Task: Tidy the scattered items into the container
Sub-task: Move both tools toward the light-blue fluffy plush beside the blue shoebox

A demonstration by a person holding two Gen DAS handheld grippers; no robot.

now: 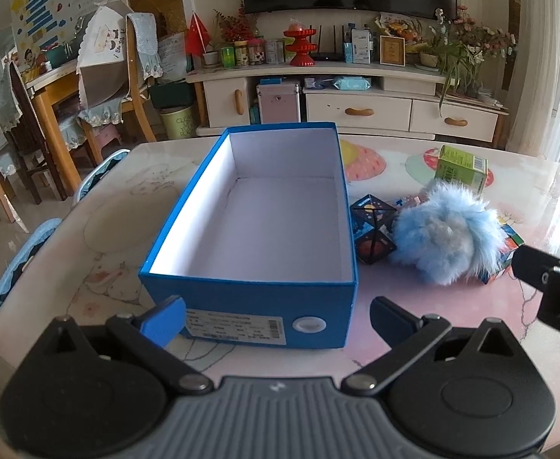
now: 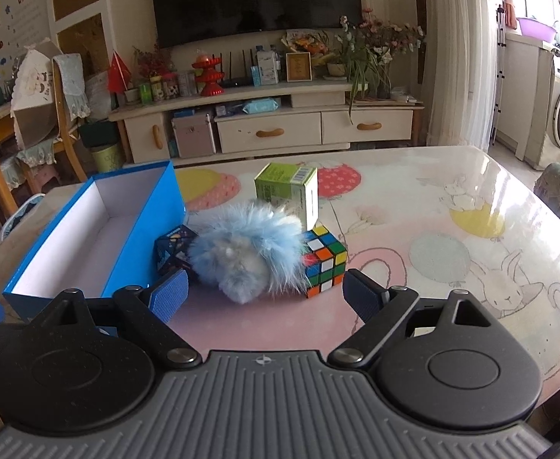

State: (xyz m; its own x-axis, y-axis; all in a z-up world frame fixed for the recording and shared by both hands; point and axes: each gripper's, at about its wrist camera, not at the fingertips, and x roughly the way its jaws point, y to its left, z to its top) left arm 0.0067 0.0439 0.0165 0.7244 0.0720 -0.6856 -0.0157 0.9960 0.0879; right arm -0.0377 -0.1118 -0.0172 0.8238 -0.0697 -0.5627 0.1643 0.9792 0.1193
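On the bench (image 2: 413, 206) the blue box (image 1: 249, 294) stands open, and what we see of its white inside holds nothing. All four items lie outside it, in a tight group just beside its right wall. The fluffy blue ball (image 2: 247, 252) is in the middle. The green carton (image 2: 287, 191) stands behind it, the colour cube (image 2: 323, 264) touches its right side, and the dark patterned cube (image 2: 172, 250) sits between the ball and the box wall.

Our right claw (image 2: 264, 290) is wide open, holds nothing and faces the ball. Our left claw (image 1: 278, 319) is also open and holding nothing, in front of the short end of the box.

We judge the ball is the nearest item to take. It is soft, so we should close around its core and not only the fur, and lift straight up so the cubes are not dragged along.
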